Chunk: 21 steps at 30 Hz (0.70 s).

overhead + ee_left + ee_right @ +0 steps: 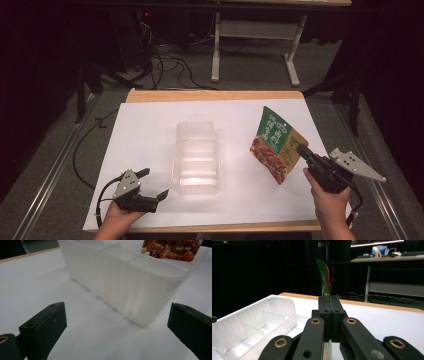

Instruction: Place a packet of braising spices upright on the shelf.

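A green and orange snack packet (274, 144) hangs above the table's right side, pinched at its right edge by my right gripper (303, 152), which is shut on it. In the right gripper view the packet (325, 277) stands edge-on above the closed jaws. A clear plastic tray (196, 156) with dividers lies in the middle of the white table sheet (145, 130). My left gripper (154, 183) rests near the front left, open, its jaws pointing at the tray's near end (130, 287) with nothing between them.
The wooden table edge (215, 95) runs along the back. Beyond it are a white desk frame (255, 45) and loose cables (165, 65) on the floor. A dark stand (82, 85) is at the left.
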Each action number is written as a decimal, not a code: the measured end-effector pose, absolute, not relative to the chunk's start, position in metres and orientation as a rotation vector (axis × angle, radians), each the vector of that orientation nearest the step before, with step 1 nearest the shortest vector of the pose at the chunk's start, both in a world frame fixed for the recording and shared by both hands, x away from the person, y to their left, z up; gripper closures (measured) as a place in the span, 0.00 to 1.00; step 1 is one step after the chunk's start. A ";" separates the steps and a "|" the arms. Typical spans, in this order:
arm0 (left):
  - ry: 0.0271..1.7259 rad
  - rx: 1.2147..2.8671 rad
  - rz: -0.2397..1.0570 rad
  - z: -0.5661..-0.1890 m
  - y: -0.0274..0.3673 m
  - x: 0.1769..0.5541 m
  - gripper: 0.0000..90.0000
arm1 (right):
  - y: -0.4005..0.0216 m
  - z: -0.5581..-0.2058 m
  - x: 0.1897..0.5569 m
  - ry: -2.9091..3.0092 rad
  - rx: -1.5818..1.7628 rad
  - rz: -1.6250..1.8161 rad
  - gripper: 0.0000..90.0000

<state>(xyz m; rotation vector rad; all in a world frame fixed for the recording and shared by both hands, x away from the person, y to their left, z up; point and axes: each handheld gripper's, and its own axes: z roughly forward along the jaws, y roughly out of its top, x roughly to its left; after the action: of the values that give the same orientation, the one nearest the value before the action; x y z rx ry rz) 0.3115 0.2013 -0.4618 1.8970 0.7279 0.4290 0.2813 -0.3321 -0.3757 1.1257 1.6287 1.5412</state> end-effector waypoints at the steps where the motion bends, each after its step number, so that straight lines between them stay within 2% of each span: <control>1: 0.728 1.897 0.428 -0.462 0.201 0.311 0.03 | -0.332 -0.376 0.280 1.626 1.123 1.549 1.00; 21: 0.733 1.881 0.435 -0.460 0.203 0.310 0.03 | -0.324 -0.377 0.276 1.638 1.091 1.560 1.00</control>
<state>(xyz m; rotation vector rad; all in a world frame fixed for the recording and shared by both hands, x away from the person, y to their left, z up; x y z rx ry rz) 0.3104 0.2032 -0.4597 1.8810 0.7333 0.4347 0.2763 -0.3238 -0.3766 1.0914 1.6384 1.5598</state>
